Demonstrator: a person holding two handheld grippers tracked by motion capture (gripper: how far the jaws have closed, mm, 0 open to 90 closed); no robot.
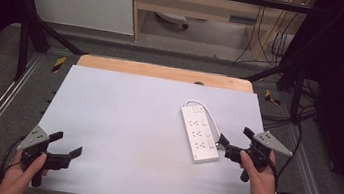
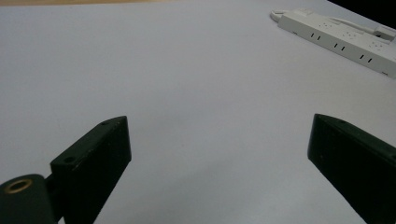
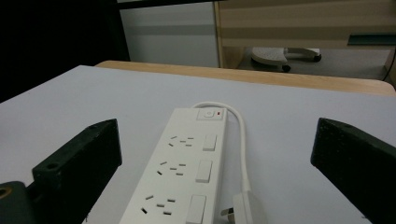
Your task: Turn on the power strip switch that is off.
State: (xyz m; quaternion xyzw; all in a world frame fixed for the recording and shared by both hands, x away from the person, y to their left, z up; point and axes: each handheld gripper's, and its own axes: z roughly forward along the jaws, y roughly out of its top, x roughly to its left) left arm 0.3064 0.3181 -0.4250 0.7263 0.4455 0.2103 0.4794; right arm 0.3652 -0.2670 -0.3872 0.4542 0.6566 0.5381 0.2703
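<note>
A white power strip [image 1: 199, 133] lies flat on the pale surface [image 1: 120, 130], toward the right edge and roughly midway between the near and far edges. It runs lengthwise from far to near, its near end angled slightly toward the right edge. Its white cord [image 3: 243, 140] loops out from the far end and runs back along the strip's right side to a plug [image 3: 246, 208] lying on the surface beside the near end. In the right gripper view the strip shows three sockets in a row, each with a switch beside it, and a further switch with what looks like a small red light at the far end.

The right gripper [image 1: 234, 142] is held just off the strip's near right corner, close to it but apart; its fingers [image 3: 79, 172] are spread wide with nothing between them, and the strip lies ahead of the gap.

The left gripper [image 1: 65, 145] is near the surface's near left corner, well apart from the strip. Its fingers [image 2: 93, 163] are also spread wide and hold nothing, with bare surface between them.
</note>
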